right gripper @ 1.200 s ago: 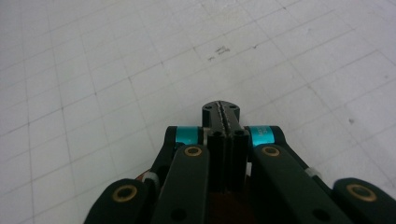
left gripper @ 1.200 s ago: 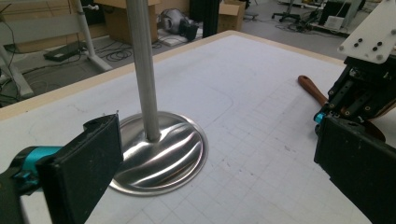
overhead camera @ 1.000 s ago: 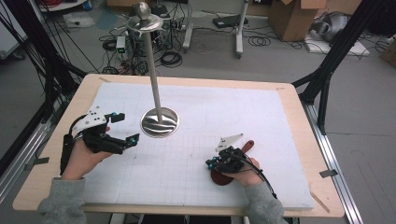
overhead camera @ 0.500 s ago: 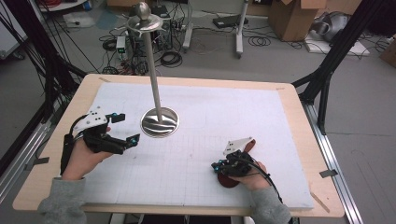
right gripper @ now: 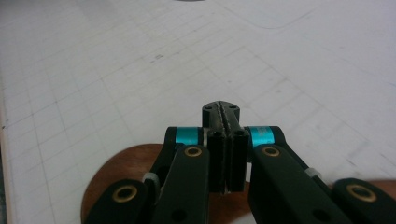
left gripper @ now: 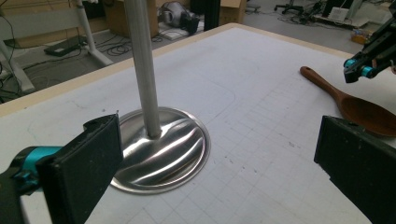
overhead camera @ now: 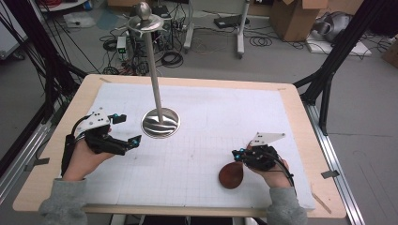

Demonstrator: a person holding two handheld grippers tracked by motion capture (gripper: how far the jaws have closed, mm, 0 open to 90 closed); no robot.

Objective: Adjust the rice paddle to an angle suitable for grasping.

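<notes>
The tabletop (overhead camera: 300, 117) is covered by a white gridded sheet (overhead camera: 211, 154), on which everything is set. A tall metal stand (overhead camera: 159, 119), made of a round shiny base and an upright pole, is seen just ahead of the left tongs (overhead camera: 126, 130) and slightly toward the right tongs (overhead camera: 238, 153); in the left gripper view its base (left gripper: 161, 149) is found close beyond the near jaw. The left tongs are held spread wide with nothing between the jaws, and they are aimed across the sheet toward the stand. The right tongs (right gripper: 224, 149) are seen pressed together, pad against pad, with nothing pinched. A brown wooden spoon (overhead camera: 231, 175) is laid flat on the sheet directly beneath and just beside the right tongs, its bowl (right gripper: 121, 172) being visible under the jaws in the right gripper view. In the left gripper view the spoon (left gripper: 355, 105) is seen beyond the far jaw, its handle pointed away, with the right tongs (left gripper: 359, 71) above it.
</notes>
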